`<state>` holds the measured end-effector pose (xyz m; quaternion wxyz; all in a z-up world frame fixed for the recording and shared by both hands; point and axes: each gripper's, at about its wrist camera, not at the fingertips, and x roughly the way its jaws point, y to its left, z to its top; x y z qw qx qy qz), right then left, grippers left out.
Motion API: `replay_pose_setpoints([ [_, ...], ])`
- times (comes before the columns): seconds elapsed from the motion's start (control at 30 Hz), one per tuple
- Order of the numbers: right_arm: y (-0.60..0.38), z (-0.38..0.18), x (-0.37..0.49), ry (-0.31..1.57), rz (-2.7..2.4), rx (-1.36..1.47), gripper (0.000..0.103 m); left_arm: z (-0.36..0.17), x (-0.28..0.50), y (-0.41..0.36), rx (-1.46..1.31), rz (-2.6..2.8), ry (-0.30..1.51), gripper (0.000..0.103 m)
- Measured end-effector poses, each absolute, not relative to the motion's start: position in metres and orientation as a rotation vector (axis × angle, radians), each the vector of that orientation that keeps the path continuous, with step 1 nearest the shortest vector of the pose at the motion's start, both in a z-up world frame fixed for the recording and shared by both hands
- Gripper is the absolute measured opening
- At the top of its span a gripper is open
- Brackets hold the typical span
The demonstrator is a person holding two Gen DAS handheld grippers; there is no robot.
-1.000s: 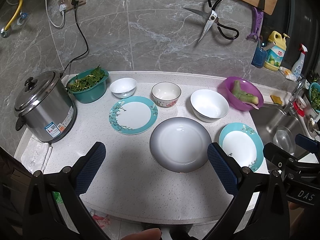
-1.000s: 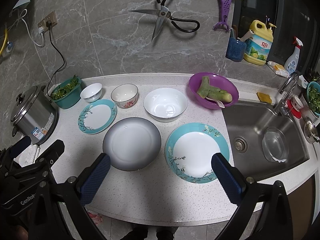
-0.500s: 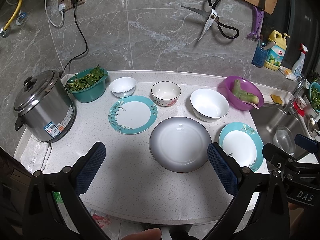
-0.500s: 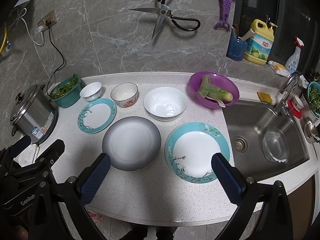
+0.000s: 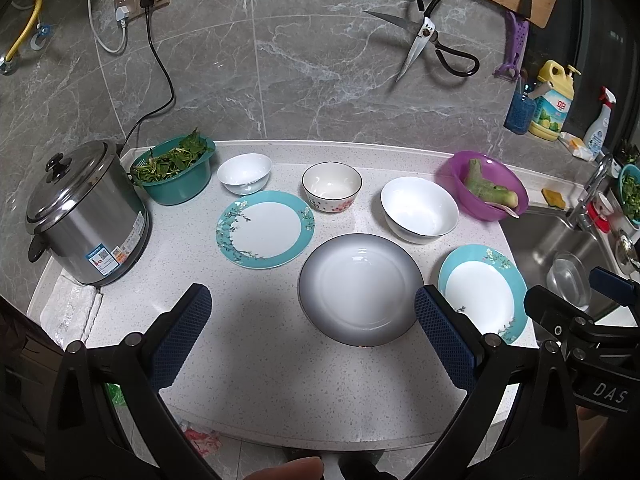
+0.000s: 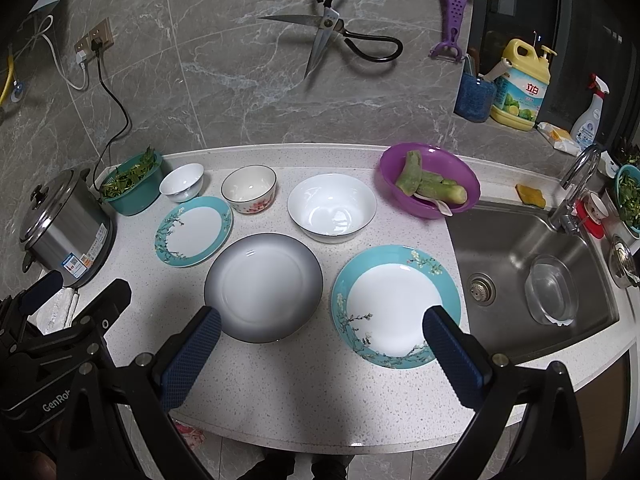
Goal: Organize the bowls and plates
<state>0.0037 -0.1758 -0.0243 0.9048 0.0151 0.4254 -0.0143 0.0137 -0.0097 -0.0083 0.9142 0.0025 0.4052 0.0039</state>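
Note:
On the pale counter lie a grey-rimmed plate (image 5: pixel 360 288) (image 6: pixel 264 286) in the middle, a teal floral plate (image 5: pixel 265 229) (image 6: pixel 194 230) to its left and a second teal plate (image 5: pixel 482 292) (image 6: pixel 394 304) to its right. Behind them stand a small white bowl (image 5: pixel 244 173) (image 6: pixel 182 187), a flower-patterned bowl (image 5: pixel 331 192) (image 6: pixel 249 194) and a large white bowl (image 5: pixel 418 210) (image 6: pixel 332 208). My left gripper (image 5: pixel 310 332) is open above the front edge, nothing between its fingers. My right gripper (image 6: pixel 320 354) is open too, in front of the right teal plate.
A steel rice cooker (image 5: pixel 84 216) and a green basket of leaves (image 5: pixel 176 170) stand at the left. A purple bowl of vegetables (image 6: pixel 430 186) sits beside the sink (image 6: pixel 532 264), which holds a clear bowl. Scissors (image 6: pixel 332 32) hang on the wall.
Both views have drifted very slightly; the dishes and both open grippers stay as they were.

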Motion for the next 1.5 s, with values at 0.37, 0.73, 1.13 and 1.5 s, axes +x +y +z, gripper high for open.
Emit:
replay_pose_setpoints([
  [0.37,-0.179,-0.037,0.011,0.896,-0.019,0.033,0.103,-0.024,0.025,-0.014,-0.002,0.022,0.851,0.103],
  [0.73,-0.213,-0.086,0.026,1.009,0.159,0.156,0.103,-0.098,0.047,-0.004,-0.06,0.046,0.964,0.103],
  [1.13,-0.213,-0.144,0.072,1.055,0.361,0.535,0.1,-0.193,0.126,0.027,0.027,-0.067,1.079,0.101],
  [1.5,-0.19,-0.192,0.093,1.081,0.271,0.795,0.077,-0.244,0.212,0.059,0.037,-0.282,1.206,0.081],
])
